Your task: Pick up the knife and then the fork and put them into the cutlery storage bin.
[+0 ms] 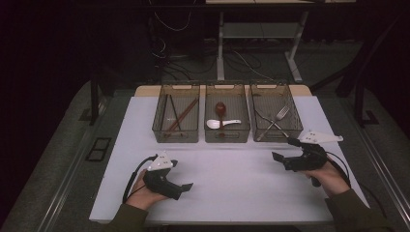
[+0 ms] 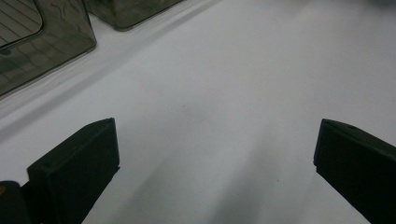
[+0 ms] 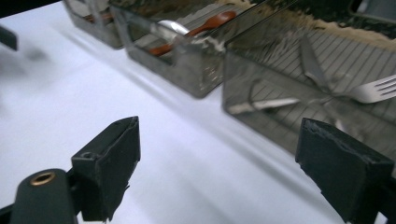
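Clearly both grippers are empty, so any risk lies in the reach to come. Starting at 7 o'clock on the white table (image 1: 232, 183), the left gripper (image 1: 186, 185) rests low with its jaws spread wide over bare surface, well apart from everything. Up at 11 o'clock the left bin (image 1: 177, 118) holds chopsticks (image 1: 181, 117); at 12 the middle bin (image 1: 226, 118) holds a white spoon (image 1: 221, 123) and a brown spoon (image 1: 221, 109); at 1 o'clock the right bin (image 1: 275, 117) holds a fork (image 1: 281, 115) crossed with other metal cutlery. At 4 o'clock the right gripper (image 1: 284, 149), jaws likewise spread and pinching nothing, sits near that right bin's front wall and points toward it. My worry: coming in this low, a jaw could strike the bin wall (image 3: 261, 100) and shove the bin. Also, the crossed cutlery could lift tangled together, or a thin handle could slip from the pads.
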`<state>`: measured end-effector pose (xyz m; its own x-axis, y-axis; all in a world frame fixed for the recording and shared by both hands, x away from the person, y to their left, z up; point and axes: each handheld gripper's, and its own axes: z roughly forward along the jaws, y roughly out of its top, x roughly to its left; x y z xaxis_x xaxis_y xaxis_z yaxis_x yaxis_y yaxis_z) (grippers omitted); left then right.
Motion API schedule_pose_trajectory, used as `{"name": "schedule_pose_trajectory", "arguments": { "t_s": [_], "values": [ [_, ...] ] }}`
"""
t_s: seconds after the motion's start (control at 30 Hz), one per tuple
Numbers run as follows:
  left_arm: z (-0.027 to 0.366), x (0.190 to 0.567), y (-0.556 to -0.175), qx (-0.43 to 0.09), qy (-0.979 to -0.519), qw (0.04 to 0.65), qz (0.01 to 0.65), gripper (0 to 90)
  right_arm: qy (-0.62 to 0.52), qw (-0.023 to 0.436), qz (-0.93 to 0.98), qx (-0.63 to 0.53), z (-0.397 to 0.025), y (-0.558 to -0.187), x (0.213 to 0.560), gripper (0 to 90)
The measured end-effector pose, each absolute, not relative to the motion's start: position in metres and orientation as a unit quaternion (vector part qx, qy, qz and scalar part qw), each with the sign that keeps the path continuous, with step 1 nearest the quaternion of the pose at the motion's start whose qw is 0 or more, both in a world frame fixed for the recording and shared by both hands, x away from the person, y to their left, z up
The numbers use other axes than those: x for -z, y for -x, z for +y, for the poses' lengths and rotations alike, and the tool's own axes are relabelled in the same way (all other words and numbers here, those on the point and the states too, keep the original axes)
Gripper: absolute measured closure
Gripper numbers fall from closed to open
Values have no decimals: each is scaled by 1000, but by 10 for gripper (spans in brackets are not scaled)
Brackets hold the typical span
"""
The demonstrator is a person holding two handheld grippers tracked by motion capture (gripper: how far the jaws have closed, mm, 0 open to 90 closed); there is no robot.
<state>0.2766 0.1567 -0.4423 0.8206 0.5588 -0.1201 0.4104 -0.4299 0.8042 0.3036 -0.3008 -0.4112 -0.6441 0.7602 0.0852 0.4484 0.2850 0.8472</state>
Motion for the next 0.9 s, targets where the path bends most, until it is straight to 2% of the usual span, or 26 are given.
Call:
{"name": "schedule_pose_trajectory", "arguments": {
  "t_s": [0.4,0.9],
  "values": [
    [156,441,-276,-82,-843,449,285,0,-383,158,786,-459,-308,-272,440,138],
    [156,442,-276,-87,-843,449,283,0,-367,143,798,-456,-292,-261,448,138]
  ]
}}
